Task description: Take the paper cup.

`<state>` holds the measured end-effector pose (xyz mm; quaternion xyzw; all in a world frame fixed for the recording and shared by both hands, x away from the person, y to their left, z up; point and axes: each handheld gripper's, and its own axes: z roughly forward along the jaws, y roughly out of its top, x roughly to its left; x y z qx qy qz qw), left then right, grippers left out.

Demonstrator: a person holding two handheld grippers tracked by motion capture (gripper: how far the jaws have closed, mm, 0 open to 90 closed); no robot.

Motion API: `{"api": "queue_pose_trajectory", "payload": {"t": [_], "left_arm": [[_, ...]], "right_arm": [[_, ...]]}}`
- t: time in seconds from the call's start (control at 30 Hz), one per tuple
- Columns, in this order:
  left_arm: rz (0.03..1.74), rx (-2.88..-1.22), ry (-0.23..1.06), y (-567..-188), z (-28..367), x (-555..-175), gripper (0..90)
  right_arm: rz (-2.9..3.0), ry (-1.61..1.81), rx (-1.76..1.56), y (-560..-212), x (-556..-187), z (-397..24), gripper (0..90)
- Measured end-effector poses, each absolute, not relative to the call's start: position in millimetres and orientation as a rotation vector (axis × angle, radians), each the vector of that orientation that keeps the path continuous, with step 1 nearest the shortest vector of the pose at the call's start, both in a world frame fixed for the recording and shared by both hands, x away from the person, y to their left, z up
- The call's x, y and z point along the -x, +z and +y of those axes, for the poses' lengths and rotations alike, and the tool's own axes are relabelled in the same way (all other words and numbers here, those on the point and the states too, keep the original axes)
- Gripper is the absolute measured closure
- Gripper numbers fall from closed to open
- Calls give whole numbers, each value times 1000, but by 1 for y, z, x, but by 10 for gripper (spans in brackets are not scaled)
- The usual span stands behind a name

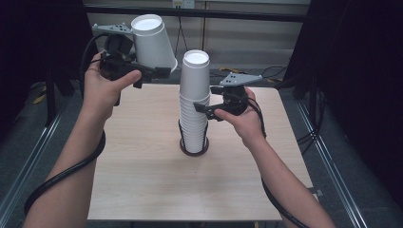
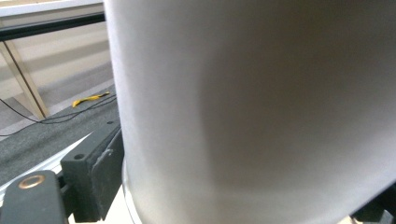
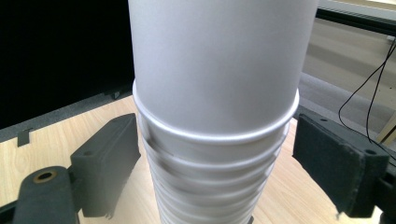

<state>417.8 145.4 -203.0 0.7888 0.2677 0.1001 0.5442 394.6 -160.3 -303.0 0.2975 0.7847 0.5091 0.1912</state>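
Observation:
A single white paper cup (image 1: 152, 42) hangs upside down and tilted, high at the back left, with my left gripper (image 1: 154, 71) shut on its lower wall near the rim. In the left gripper view the cup (image 2: 257, 102) looms close and a black pad (image 2: 93, 172) lies against its side. A tall stack of white cups (image 1: 194, 109) stands upside down in a black wire holder (image 1: 194, 151) at the table's middle. My right gripper (image 1: 205, 109) grips the stack from the right at mid-height. Its pads (image 3: 109, 163) touch the cup rims (image 3: 215, 135) on both sides.
The pale wooden table (image 1: 142, 180) is bare around the holder. Black cables trail from both grippers along the forearms. Dark curtains flank the table, and a black rail (image 1: 199, 13) with loose wires runs along the back wall.

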Motion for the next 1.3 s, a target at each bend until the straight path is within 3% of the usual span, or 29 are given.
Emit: {"api": "queue_pose_trajectory", "payload": {"t": [1.3], "left_arm": [[665, -2025, 288, -296, 188, -388, 124]], "right_arm": [[2246, 1479, -816, -333, -364, -191, 142]]}}
